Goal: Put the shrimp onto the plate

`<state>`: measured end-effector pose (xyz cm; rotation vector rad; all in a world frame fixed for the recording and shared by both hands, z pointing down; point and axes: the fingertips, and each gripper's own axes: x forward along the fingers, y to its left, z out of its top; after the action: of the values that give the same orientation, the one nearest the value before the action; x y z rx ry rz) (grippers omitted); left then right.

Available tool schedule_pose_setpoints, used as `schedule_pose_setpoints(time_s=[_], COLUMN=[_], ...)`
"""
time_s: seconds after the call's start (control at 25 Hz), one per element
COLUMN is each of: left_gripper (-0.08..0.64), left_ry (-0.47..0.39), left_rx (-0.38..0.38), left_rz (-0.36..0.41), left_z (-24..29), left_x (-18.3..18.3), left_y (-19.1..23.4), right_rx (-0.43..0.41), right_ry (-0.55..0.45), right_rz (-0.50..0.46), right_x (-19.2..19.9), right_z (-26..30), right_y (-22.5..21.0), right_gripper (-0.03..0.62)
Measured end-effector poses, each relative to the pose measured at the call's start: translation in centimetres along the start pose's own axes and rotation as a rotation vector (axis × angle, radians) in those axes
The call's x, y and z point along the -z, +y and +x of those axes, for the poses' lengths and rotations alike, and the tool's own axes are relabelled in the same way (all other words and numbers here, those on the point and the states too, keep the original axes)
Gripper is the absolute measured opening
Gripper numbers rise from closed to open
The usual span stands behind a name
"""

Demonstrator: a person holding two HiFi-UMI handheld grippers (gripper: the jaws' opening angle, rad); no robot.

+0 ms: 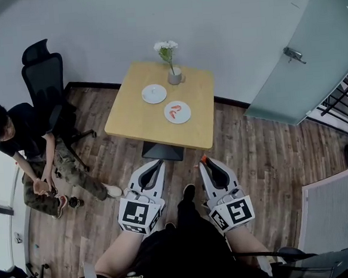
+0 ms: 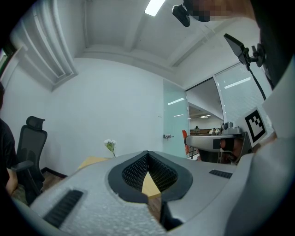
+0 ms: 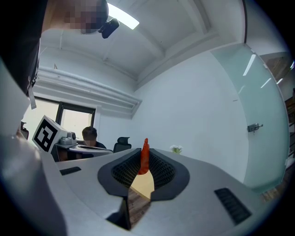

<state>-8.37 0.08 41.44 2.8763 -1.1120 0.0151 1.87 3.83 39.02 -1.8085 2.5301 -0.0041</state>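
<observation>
Right claw (image 3: pixel 144 160) around a shrimp (image 3: pixel 144 152), a mere orange speck overhead.

Fig.: Table (image 1: pixel 140 123) at centre, far of both grippers. On it: far plate (image 1: pixel 154 94) at left; near plate (image 1: pixel 186 116) just right of it, w/ a shrimp (image 1: pixel 175 111) lying on it; vase (image 1: pixel 174 76) at the far edge, behind both plates. Left gripper (image 1: pixel 158 162) & right gripper (image 1: pixel 204 160) side by side, near of the table, apart from it. Second shrimp (image 3: pixel 144 156) between the right jaws. Chair (image 1: pixel 44 76) left of table; seated person (image 1: pixel 27 147) near-left of chair. Door (image 1: pixel 303 59) at far right.
</observation>
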Motion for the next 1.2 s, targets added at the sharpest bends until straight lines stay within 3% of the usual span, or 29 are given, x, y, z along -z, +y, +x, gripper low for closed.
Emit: schedule_pose_setpoints(time_s=[0.4,1.2], left_gripper=[0.003,0.003], left_ry=[0.011,0.031], left_rx=[-0.011,-0.091], left_rz=[-0.007,0.012], left_z=[6.9,25.9], left_x=[0.4,-2.8], left_y=[3.3,8.6], right_rx=[-0.015,-0.141], right_ry=[0.017,0.021], right_rz=[0.007,0.037], right_x=[0.7,-1.1], right_z=[6.1,19.8], right_y=[-5.3,-19.8], right_gripper=[0.054,0.054])
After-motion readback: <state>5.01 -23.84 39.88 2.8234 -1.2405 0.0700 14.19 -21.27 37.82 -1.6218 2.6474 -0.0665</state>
